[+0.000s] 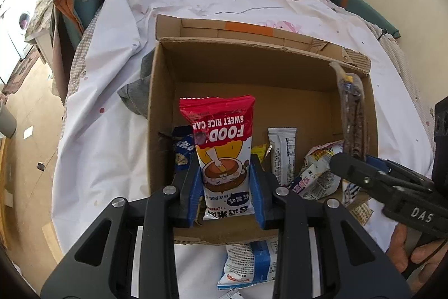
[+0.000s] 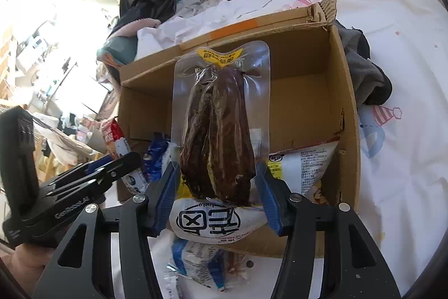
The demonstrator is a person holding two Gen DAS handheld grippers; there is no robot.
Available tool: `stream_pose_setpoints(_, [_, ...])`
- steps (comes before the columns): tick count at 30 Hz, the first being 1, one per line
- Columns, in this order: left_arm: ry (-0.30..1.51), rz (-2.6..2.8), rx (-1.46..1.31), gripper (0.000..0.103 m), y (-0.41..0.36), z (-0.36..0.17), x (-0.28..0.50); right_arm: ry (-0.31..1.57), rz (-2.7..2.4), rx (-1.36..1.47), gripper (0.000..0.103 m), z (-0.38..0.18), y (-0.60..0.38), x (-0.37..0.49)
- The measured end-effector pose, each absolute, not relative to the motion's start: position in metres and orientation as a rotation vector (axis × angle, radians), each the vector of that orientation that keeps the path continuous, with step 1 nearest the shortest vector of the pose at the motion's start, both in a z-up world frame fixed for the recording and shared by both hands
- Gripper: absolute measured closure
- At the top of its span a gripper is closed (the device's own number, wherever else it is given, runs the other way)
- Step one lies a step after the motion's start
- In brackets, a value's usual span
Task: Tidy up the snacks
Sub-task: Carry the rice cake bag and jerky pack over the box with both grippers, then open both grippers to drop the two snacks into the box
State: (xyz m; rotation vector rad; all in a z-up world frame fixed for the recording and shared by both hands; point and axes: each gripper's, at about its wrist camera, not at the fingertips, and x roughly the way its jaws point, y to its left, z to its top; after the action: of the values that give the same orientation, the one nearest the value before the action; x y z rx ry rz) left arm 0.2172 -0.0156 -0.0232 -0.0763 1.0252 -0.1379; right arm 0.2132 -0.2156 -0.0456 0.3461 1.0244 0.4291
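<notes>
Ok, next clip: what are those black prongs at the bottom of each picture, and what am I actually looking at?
No robot here: a person holds a two-finger gripper in each hand, each with a fisheye camera looking along its fingers. In the left wrist view, the left gripper is shut on a red and white sweet rice cake packet. In the right wrist view, the right gripper is shut on a clear vacuum pack of dark meat. Both hang over an open cardboard box holding several snack packets, on a white bedsheet.
</notes>
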Motion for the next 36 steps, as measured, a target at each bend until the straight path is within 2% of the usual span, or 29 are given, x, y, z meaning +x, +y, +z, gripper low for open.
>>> stream_pose_setpoints(16, [1.03,-0.119,-0.017,0.073,-0.023,-0.029,0.216,1.066,0.433,0.319,0.038,-0.055,-0.205,0.217])
stream_pose_setpoints(18, [1.025,-0.118,-0.015,0.067,-0.023,-0.028,0.215,1.063,0.428,0.323,0.036,-0.054,-0.206,0.218])
stream_pose_setpoints(21, [1.009,-0.108,-0.017,0.05,-0.021,-0.024,0.214,1.055,0.436,0.33,0.035,-0.051,-0.207,0.217])
stream_pose_setpoints(23, [0.996,-0.101,-0.035,0.027,-0.018,-0.022,0.213,1.039,0.433,0.336,0.023,-0.048,-0.209,0.216])
stream_pose_setpoints(25, [0.988,-0.099,-0.053,0.015,-0.015,-0.02,0.213,1.02,0.423,0.352,0.018,-0.045,-0.213,0.215])
stream_pose_setpoints(36, [0.971,-0.096,-0.077,0.014,-0.006,-0.017,0.21,0.997,0.418,0.402,0.018,-0.033,-0.224,0.213])
